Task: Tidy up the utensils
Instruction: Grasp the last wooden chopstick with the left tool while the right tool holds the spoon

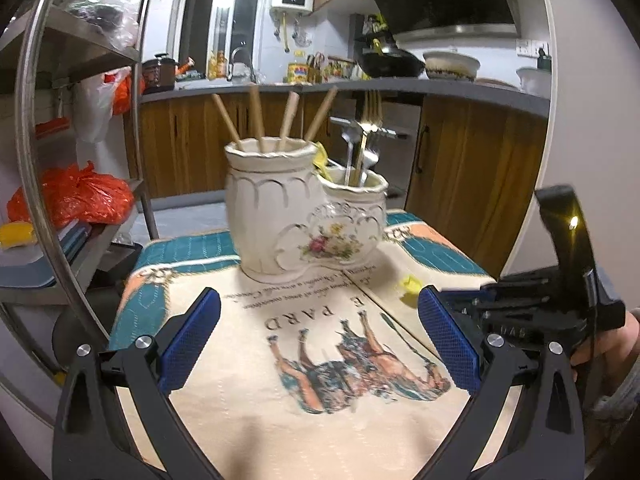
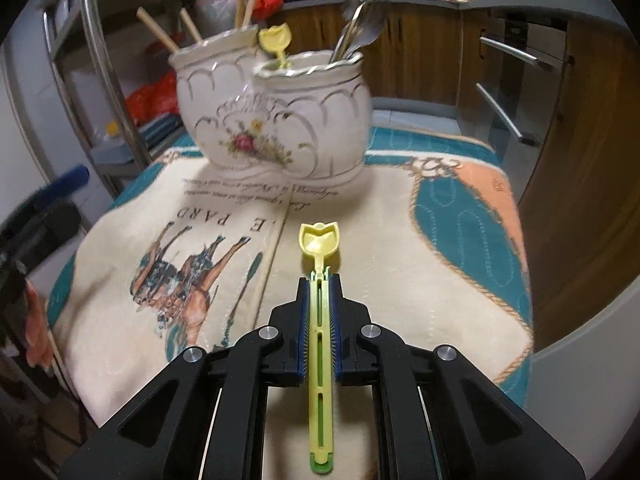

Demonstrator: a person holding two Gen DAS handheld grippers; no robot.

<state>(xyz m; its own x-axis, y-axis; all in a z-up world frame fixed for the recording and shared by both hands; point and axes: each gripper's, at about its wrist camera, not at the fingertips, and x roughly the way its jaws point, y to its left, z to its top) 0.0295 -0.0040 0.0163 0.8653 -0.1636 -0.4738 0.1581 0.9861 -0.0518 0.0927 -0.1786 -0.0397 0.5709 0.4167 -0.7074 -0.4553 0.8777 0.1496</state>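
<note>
A white ceramic double holder [image 1: 304,216] with a floral print stands on the cloth; it also shows in the right wrist view [image 2: 276,120]. Its taller pot holds wooden chopsticks [image 1: 256,120]. Its lower pot holds metal forks and spoons [image 1: 362,148] and a yellow plastic spoon [image 2: 276,42]. My right gripper [image 2: 319,280] is shut on a second yellow plastic spoon [image 2: 319,240], held above the cloth in front of the holder. Its yellow tip also shows in the left wrist view [image 1: 409,290]. My left gripper [image 1: 320,332] is open and empty, low over the cloth before the holder.
A printed cloth [image 1: 320,360] with a horse picture covers the small table. A metal shelf rack [image 1: 80,160] with red bags stands to the left. Wooden kitchen cabinets [image 1: 460,168] and a counter lie behind. The table edge drops off at the right [image 2: 524,320].
</note>
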